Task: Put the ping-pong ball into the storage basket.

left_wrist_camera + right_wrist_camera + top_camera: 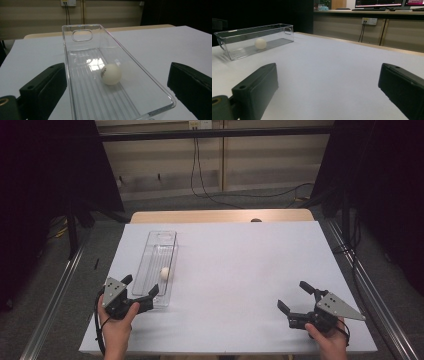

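I find no legible text. The white ball (pixel 111 74) lying in the clear tray (pixel 75 45) carries a small dark print on its side, too blurred for me to read in the left gripper view. The monitors (pixel 378 3) at the far desk show bright lines, likewise unreadable.

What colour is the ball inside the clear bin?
Off-white, with a small dark printed mark on the ball; the left gripper view shows it best.

I see a long clear plastic tray (pixel 82 37), glossy and ribbed along its floor, holding a small smooth off-white ball (pixel 111 74) with a soft sheen. It sits on a matt white table sheet (pixel 240 265) edged by pale wood (pixel 220 216).
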Available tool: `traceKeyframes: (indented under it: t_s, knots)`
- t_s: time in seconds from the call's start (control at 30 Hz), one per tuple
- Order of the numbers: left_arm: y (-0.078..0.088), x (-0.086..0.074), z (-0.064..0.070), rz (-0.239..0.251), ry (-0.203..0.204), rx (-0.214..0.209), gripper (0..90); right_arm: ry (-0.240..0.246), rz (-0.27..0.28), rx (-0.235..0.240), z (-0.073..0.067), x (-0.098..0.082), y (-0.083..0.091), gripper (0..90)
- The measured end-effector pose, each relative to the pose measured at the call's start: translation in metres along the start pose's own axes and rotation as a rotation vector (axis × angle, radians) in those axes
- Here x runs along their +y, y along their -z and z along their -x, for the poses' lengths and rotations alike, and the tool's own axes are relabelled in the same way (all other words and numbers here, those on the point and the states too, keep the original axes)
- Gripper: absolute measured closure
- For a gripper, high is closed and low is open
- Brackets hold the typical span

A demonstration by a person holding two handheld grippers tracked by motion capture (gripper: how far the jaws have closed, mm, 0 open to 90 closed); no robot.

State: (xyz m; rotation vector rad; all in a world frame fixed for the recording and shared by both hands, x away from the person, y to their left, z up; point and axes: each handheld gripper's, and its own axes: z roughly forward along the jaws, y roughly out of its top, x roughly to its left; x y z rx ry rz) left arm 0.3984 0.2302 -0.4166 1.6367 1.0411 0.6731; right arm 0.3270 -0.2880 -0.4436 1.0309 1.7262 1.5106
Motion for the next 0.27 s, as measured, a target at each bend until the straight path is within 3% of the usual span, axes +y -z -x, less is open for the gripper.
traceKeyframes:
  t_s: [0.27]
  knots:
    - [0.0028, -0.0023, -0.0018, 0.018, 0.009, 0.010, 2.5, 0.007, -0.003, 0.006, -0.0004, -0.0003, -0.0011, 2.0]
